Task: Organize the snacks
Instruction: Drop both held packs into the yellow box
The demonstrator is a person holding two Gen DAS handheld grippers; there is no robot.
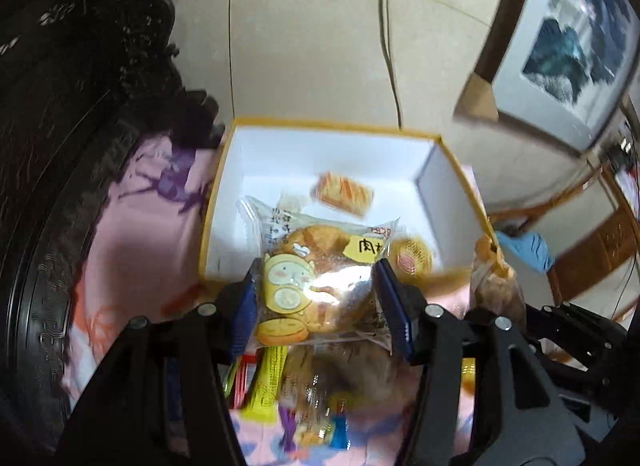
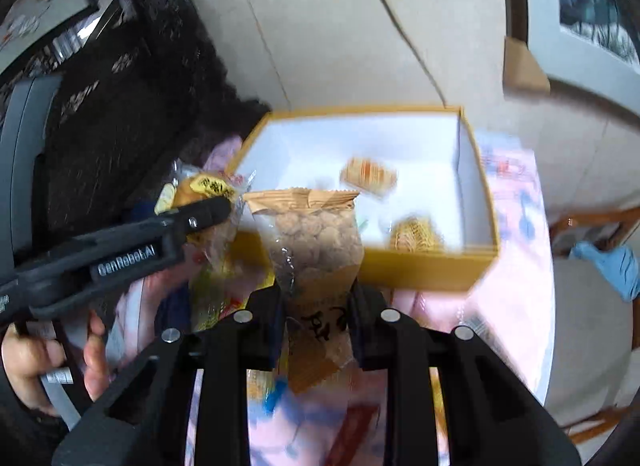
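Note:
An open yellow box with a white inside (image 1: pixel 256 153) (image 2: pixel 424 266) stands on a pink cloth. Inside lie a small orange-striped snack (image 1: pixel 343 193) (image 2: pixel 370 174) and a round yellow-wrapped snack (image 1: pixel 412 258) (image 2: pixel 416 234). My left gripper (image 1: pixel 316 290) is shut on a clear bread packet with cartoon print (image 1: pixel 316 278), held above the box's near edge; it also shows in the right wrist view (image 2: pixel 200 191). My right gripper (image 2: pixel 318 298) is shut on a tan bag of small round biscuits (image 2: pixel 316 242), just before the box's front wall; the bag shows in the left wrist view (image 1: pixel 498 290).
Several loose snack packets (image 1: pixel 288 398) lie on the pink cloth (image 1: pixel 132 250) below the grippers. A dark carved chair (image 2: pixel 120 105) stands at left. A framed picture (image 1: pixel 576 33) leans at right. A cable (image 1: pixel 390 45) hangs down the tiled wall. A blue-gloved hand (image 2: pixel 612 266) is at far right.

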